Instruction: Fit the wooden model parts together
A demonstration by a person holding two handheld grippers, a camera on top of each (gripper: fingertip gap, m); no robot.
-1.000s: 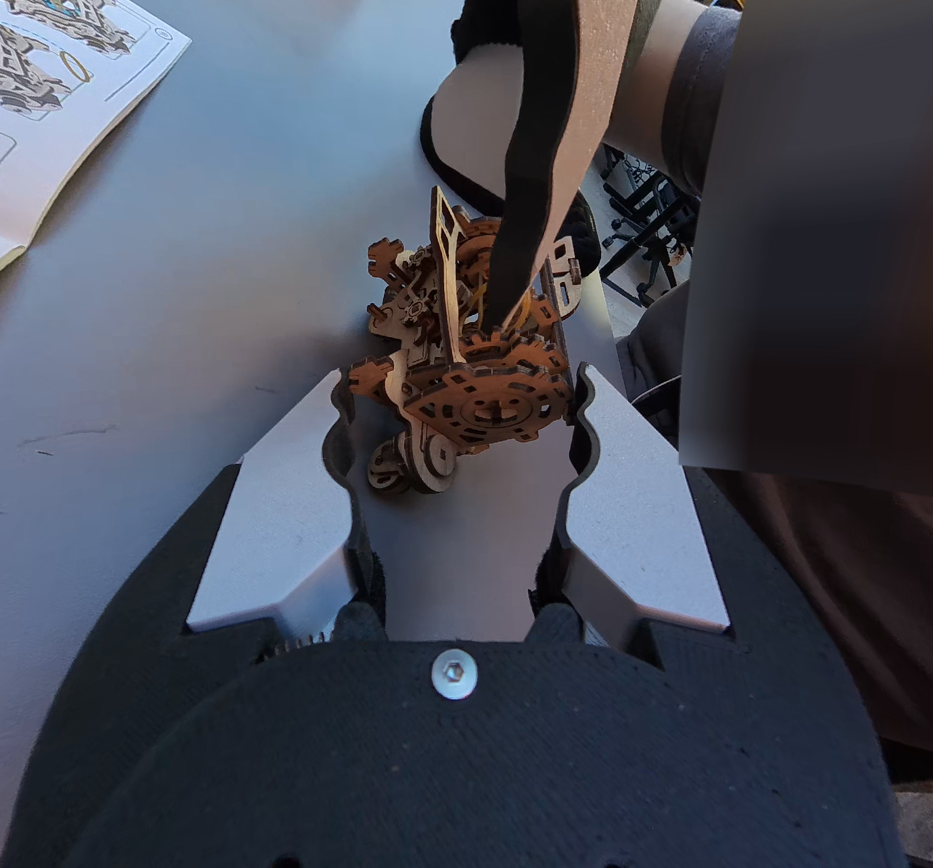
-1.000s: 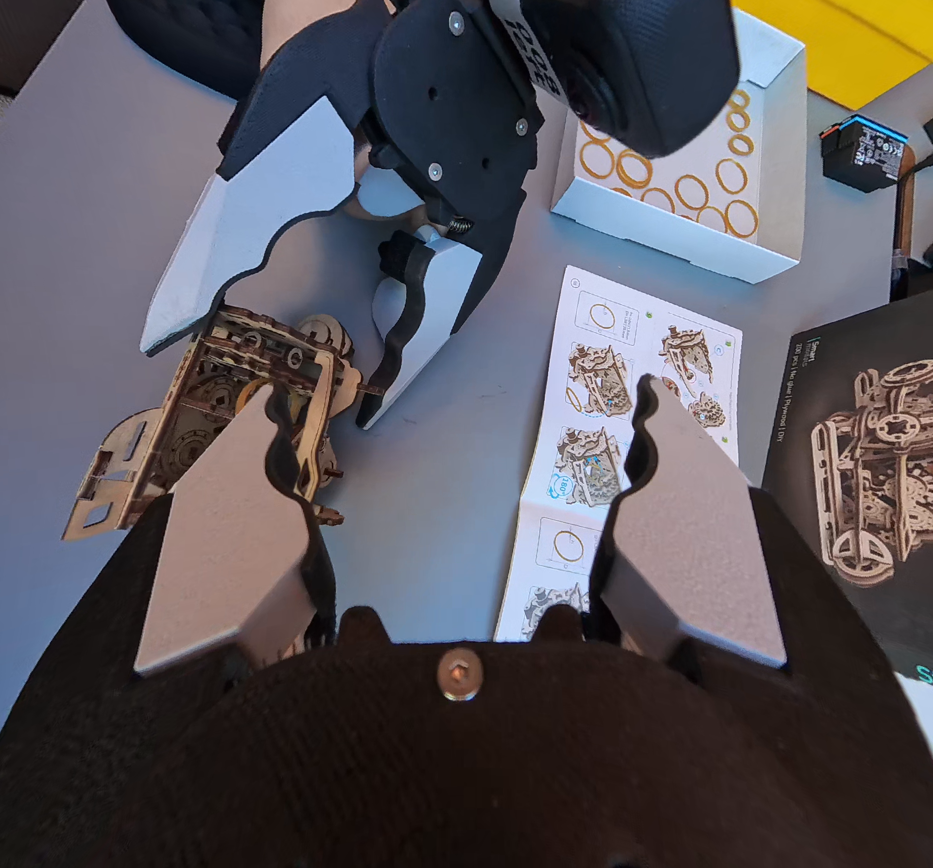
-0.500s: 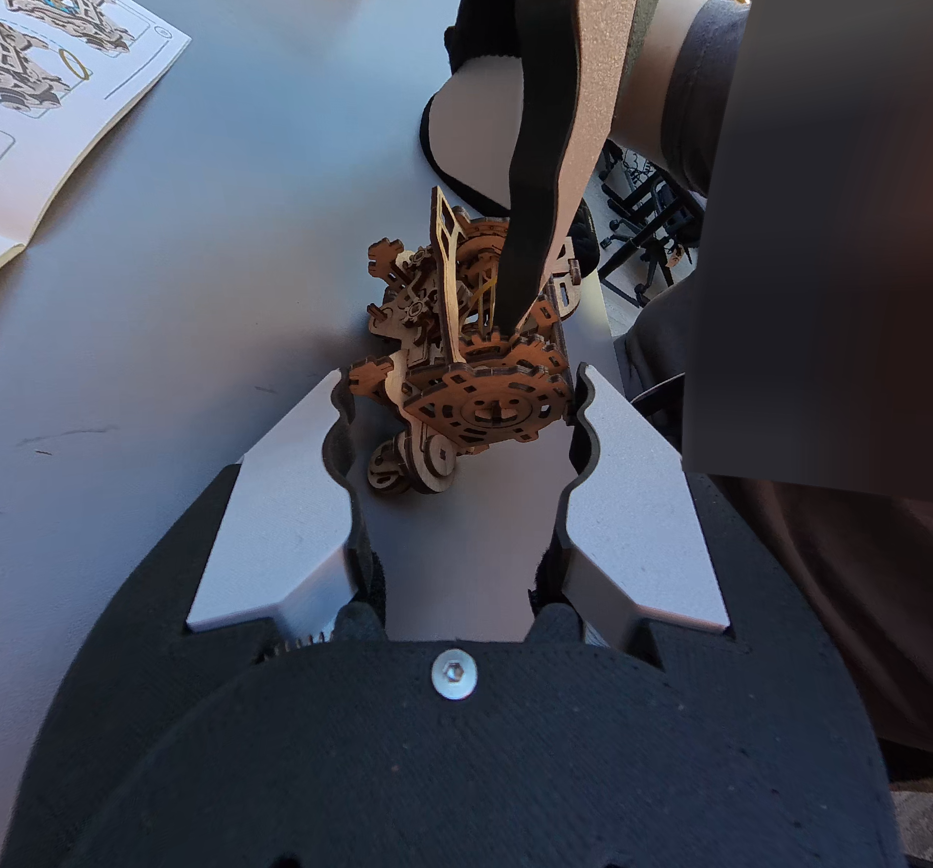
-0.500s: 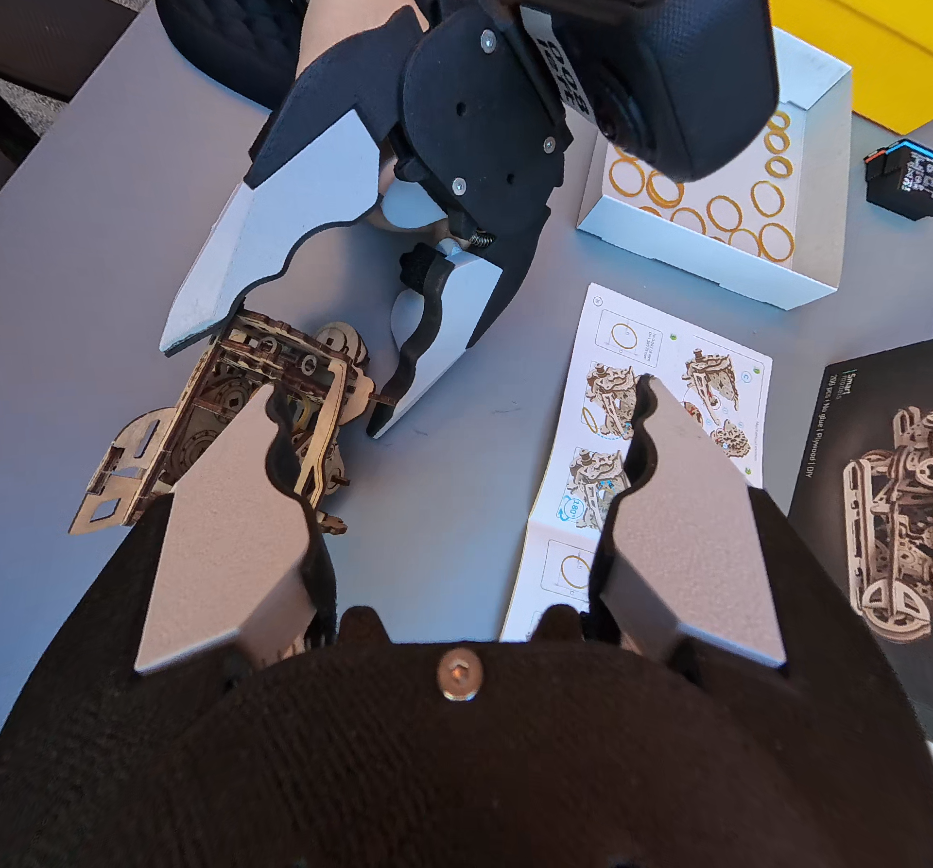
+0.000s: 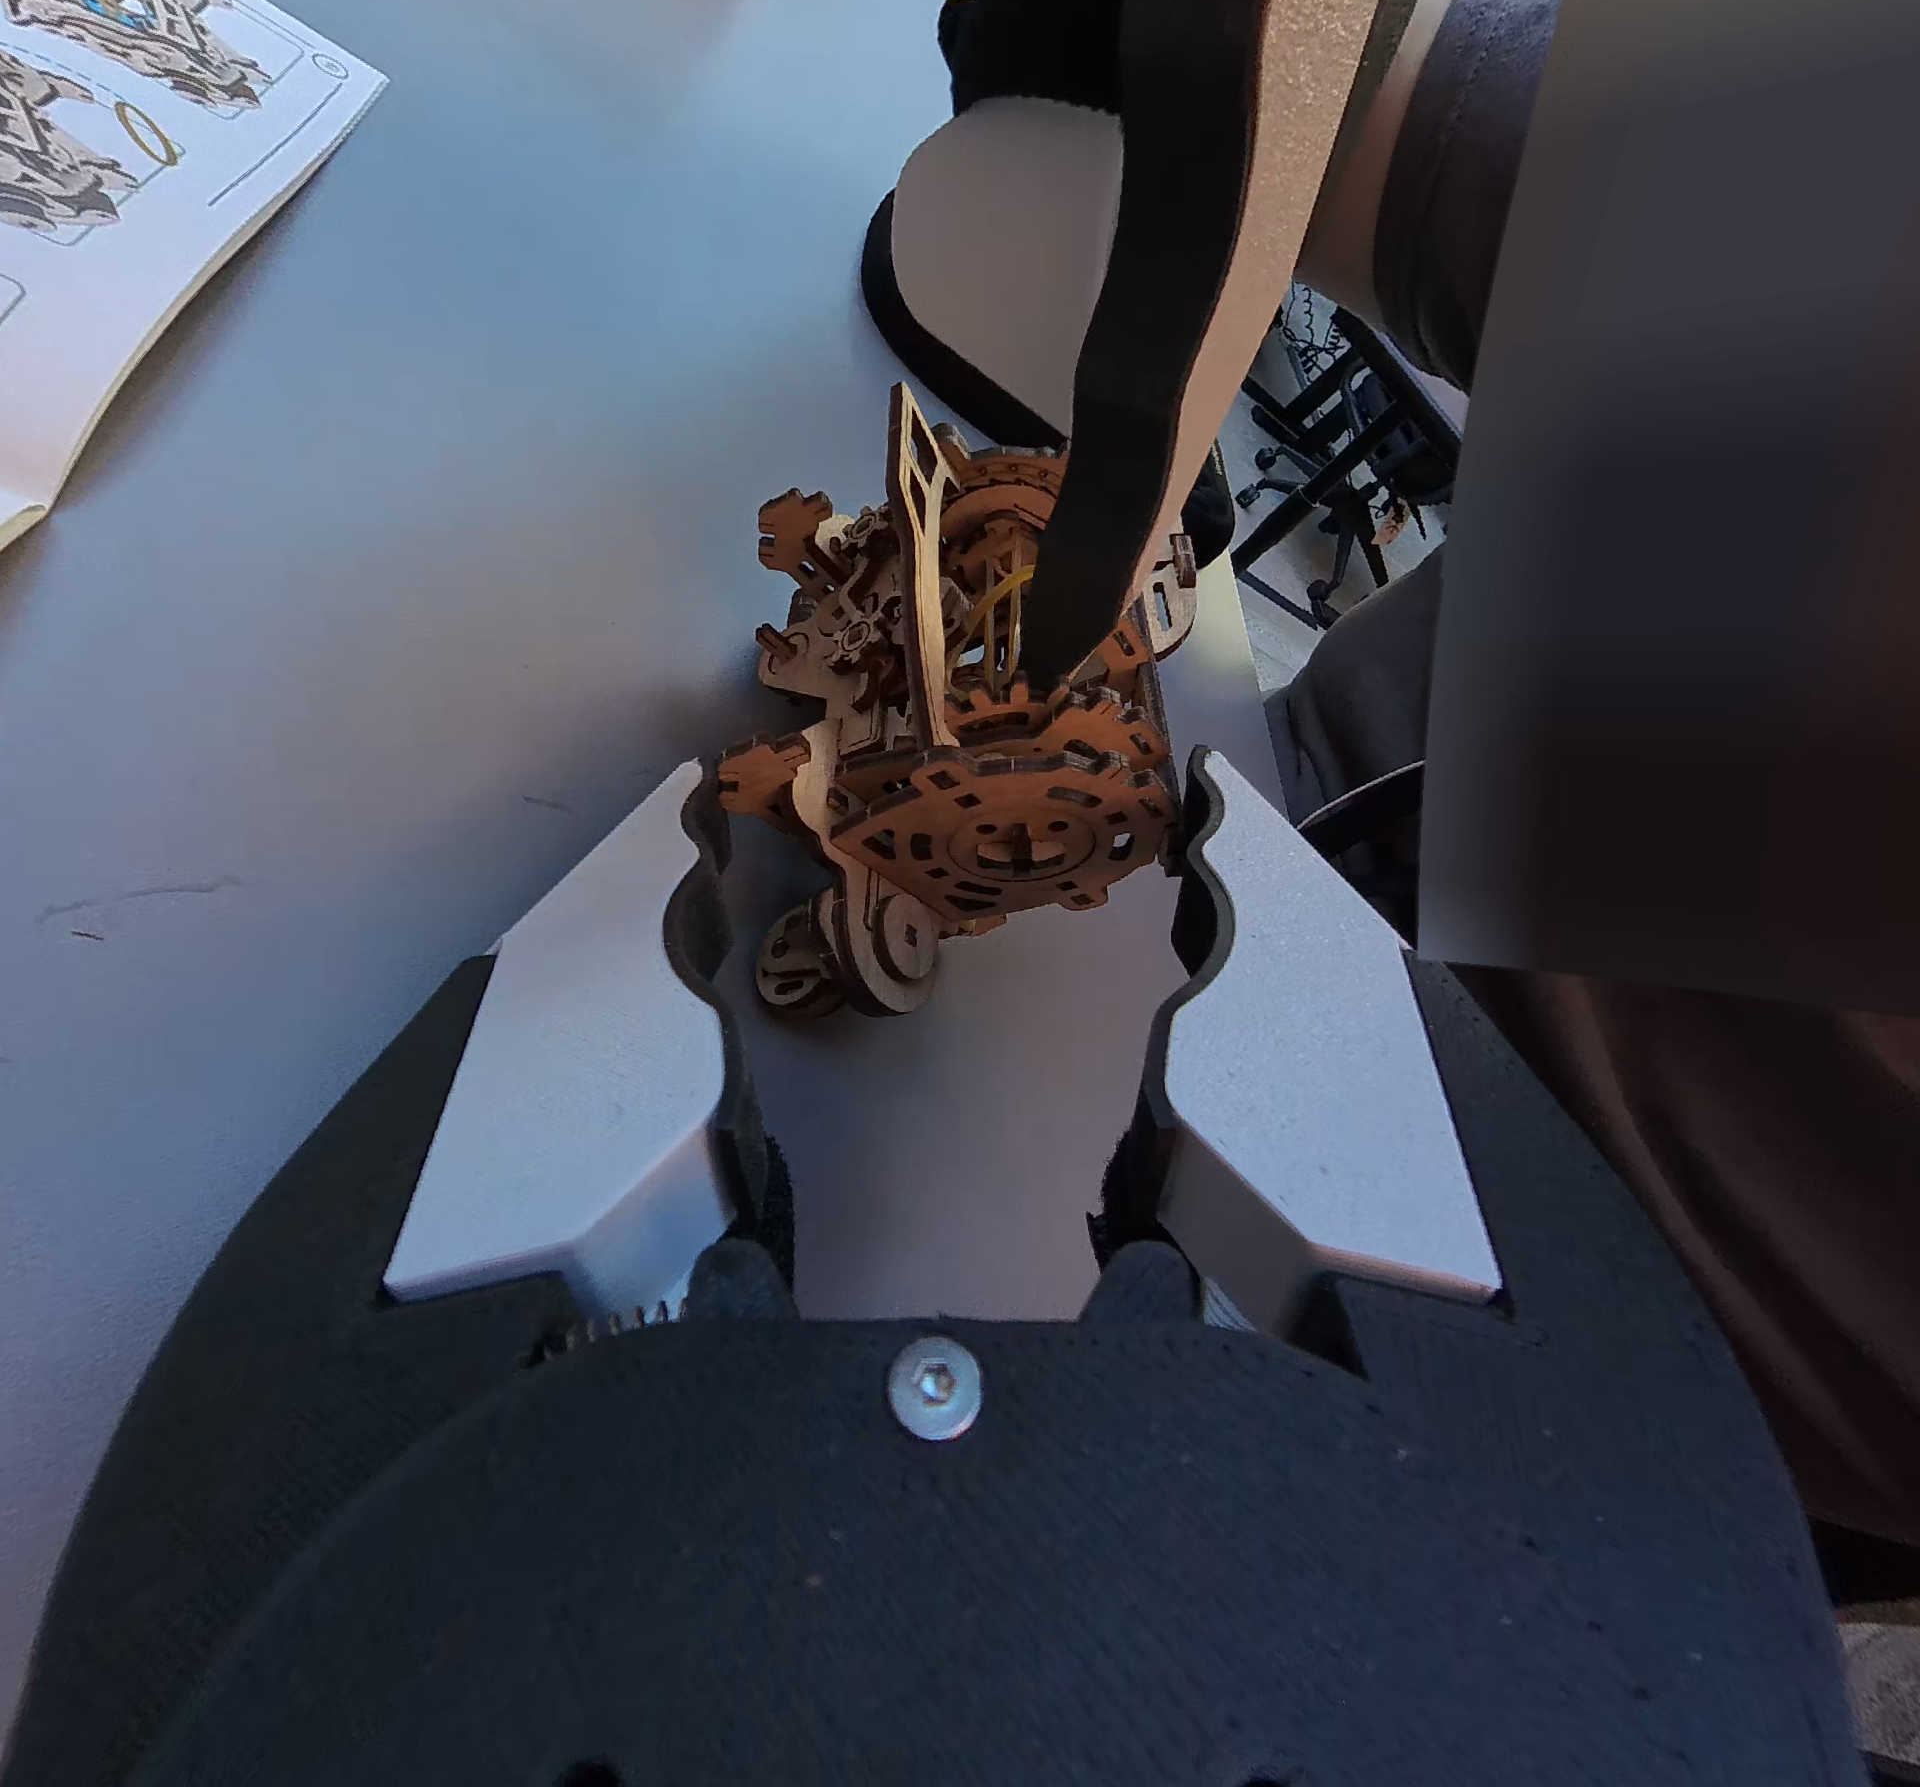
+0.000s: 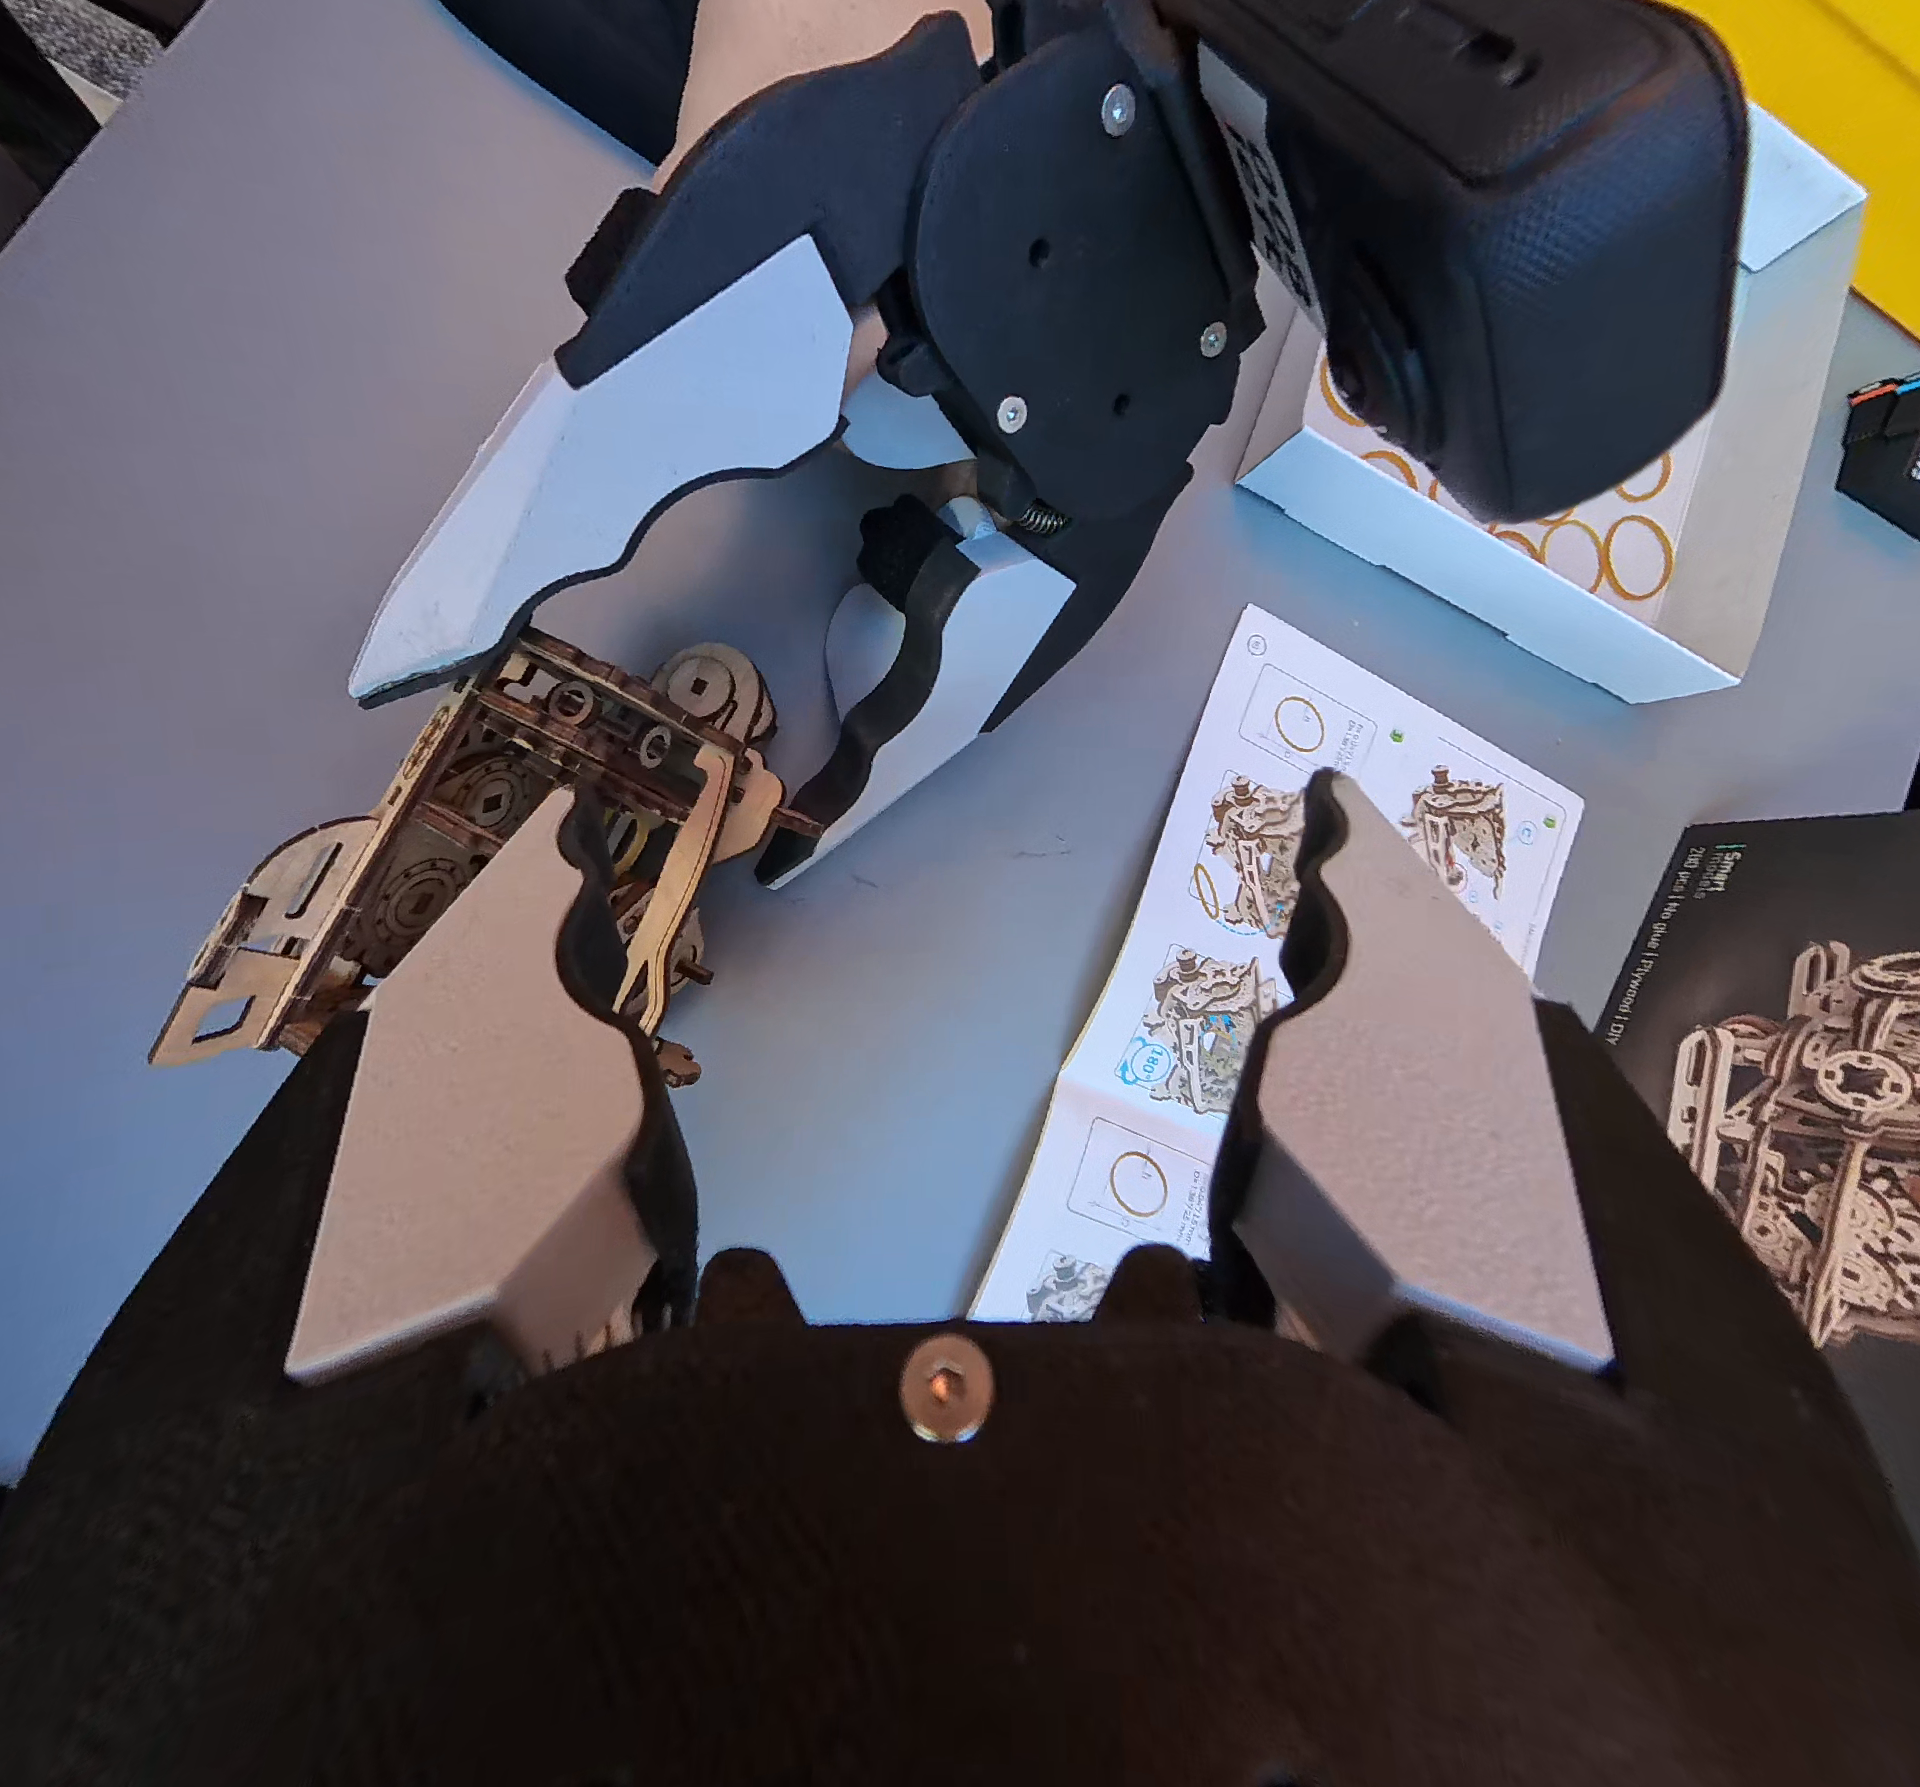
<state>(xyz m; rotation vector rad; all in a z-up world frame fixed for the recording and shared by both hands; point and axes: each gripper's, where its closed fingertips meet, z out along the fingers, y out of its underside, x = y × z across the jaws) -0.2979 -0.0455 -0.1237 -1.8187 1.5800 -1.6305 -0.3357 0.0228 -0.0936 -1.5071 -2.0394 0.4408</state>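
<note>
The wooden model, a part-built frame of gears and wheels, stands on the grey table. My left gripper is shut on it, one fingertip on each side. It also shows in the right wrist view, clamped across the model. My right gripper is open and empty. Its left finger pokes down into the model's open frame beside a yellow rubber band. In the left wrist view that finger comes down from above into the top of the model.
An instruction booklet lies right of the model and also shows in the left wrist view. A white box of rubber bands stands behind it and a black product box at the right. The table edge runs just behind the model.
My right gripper has shifted and tilted slightly, with its left fingertip staying inside the model. The left gripper and the model have held still.
</note>
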